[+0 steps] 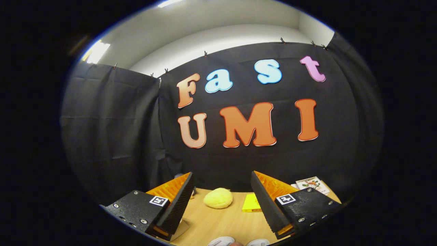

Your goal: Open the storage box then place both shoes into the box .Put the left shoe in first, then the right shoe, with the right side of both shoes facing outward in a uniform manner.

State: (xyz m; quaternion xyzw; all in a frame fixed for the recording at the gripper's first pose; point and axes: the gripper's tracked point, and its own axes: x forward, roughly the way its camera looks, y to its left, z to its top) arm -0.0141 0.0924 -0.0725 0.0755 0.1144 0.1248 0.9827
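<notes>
Gripper [222,205] fingers are spread wide and hold nothing, aimed level toward the booth wall; the 2 shoes [239,242] show as pale rounded tips below and between the fingers, near the gripper, so the next move likely calls for a downward tilt; their long axis cannot be told; a yellow soft ball [218,198] and a yellow card [251,203] lie beyond on the wooden table [211,222]; the storage box cannot be identified

No legible text: the square coded markers [159,201] on the claw [222,198] fingers carry patterns only; print on the yellow card [251,203] and illustrated booklet [312,184] is too small.
</notes>
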